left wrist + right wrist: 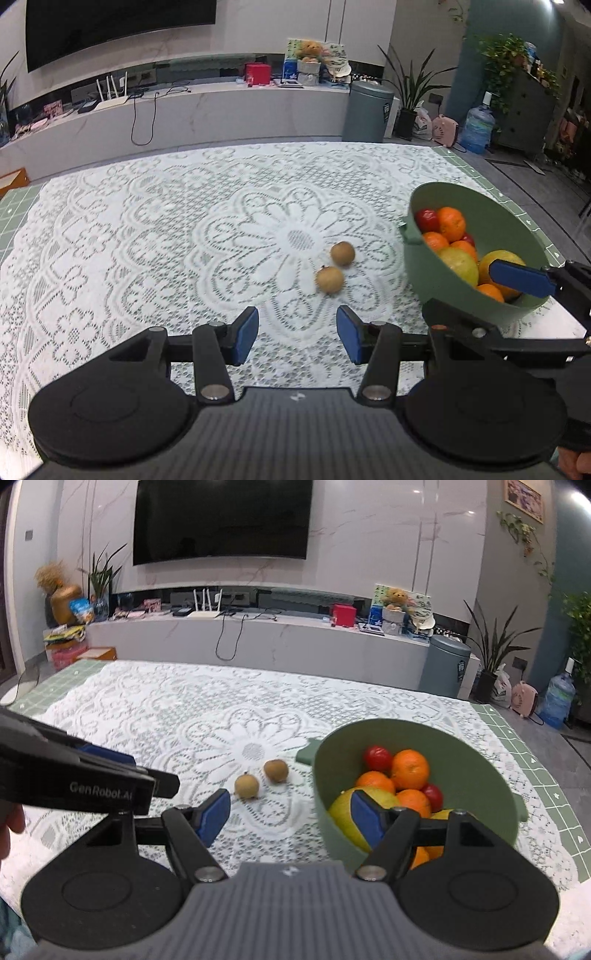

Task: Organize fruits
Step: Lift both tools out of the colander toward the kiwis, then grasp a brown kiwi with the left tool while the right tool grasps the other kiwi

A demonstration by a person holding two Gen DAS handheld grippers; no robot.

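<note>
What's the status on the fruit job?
Left tongs open, empty. Right tongs open across the green bowl's near wall, not gripping. Two brown fruits loose on the lace cloth. Nothing in the way.

Bowl [436, 273] beside two brown fruits [330, 279]

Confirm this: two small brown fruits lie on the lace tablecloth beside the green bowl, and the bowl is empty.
Not quite. The green bowl is not empty: it holds oranges, red fruits and yellow-green fruits, as the right wrist view shows. The rest stands: two small brown fruits lie on the lace tablecloth beside the bowl.
</note>
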